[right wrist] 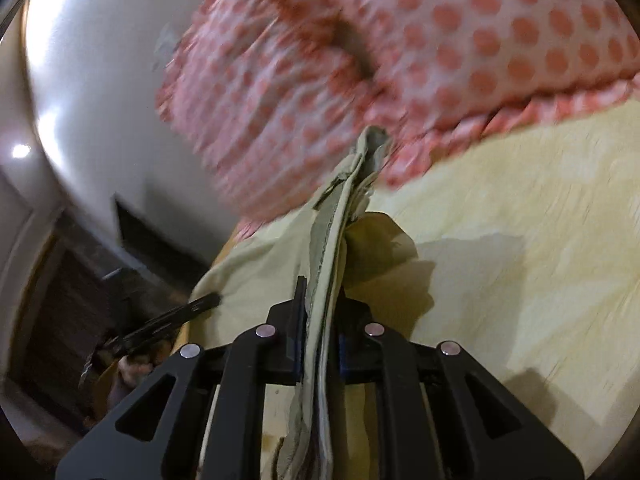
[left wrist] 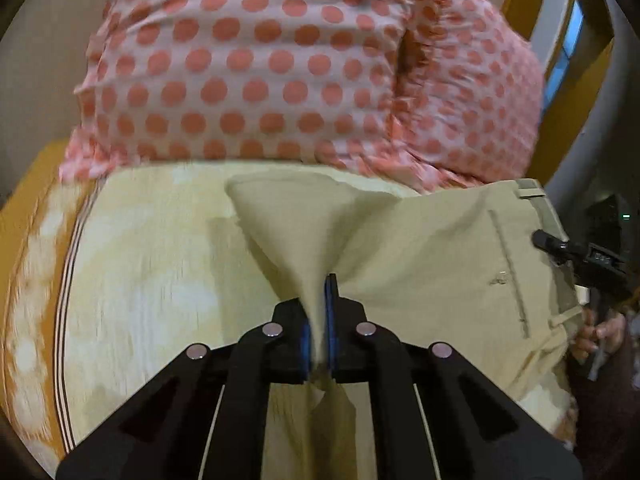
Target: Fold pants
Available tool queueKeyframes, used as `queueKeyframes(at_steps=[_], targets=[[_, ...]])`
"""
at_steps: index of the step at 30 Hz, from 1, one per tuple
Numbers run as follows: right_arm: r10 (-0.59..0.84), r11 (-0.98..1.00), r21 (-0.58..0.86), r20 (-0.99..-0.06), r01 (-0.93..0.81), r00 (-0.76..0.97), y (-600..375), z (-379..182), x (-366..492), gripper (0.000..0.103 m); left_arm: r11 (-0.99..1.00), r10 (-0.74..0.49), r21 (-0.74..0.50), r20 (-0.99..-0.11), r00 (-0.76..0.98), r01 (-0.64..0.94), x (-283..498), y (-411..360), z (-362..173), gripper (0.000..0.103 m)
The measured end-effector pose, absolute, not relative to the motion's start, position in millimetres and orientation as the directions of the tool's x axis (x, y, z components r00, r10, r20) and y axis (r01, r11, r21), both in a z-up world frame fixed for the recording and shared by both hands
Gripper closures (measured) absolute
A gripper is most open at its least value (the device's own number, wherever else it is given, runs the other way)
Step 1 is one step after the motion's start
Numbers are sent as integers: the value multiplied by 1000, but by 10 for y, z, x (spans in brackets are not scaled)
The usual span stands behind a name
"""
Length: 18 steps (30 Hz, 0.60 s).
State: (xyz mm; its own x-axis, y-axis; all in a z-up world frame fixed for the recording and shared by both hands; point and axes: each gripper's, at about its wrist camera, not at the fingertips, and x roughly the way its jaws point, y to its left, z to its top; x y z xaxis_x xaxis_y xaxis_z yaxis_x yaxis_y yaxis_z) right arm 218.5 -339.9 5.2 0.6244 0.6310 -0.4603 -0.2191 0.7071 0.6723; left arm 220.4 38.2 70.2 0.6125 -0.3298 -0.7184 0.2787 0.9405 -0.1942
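Seen from the left wrist, the left gripper has its fingers clamped on a bunched fold of khaki pants, which fan out ahead over a pale yellow desk. This view alone shows the flat spread of the pants: a back pocket seam, a small buttonhole, and the waistband reaching to the right, where the right gripper meets the cloth edge, a hand beneath it. Behind stands a person in a pink polka-dot top.

From the right wrist, the right gripper is pinched shut on the waistband edge, seen edge-on with its layered hems running straight ahead. Only this view shows the grey-green lining, a dark shadow cast on the desk, a white wall, and, low at left, the other gripper touching the cloth
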Motion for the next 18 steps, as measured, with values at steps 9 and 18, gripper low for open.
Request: queueKeyframes(at_steps=[9,18], targets=[[541,793,578,-524,-192,658,-3446,196,1861,44,965,-260,-149,-628,733,215,1955,412,882,55],[361,919,384,-738,-86,570,-3039,126,1755,14,970,-192,-65,-796,574,235,2076,-95,366,51]])
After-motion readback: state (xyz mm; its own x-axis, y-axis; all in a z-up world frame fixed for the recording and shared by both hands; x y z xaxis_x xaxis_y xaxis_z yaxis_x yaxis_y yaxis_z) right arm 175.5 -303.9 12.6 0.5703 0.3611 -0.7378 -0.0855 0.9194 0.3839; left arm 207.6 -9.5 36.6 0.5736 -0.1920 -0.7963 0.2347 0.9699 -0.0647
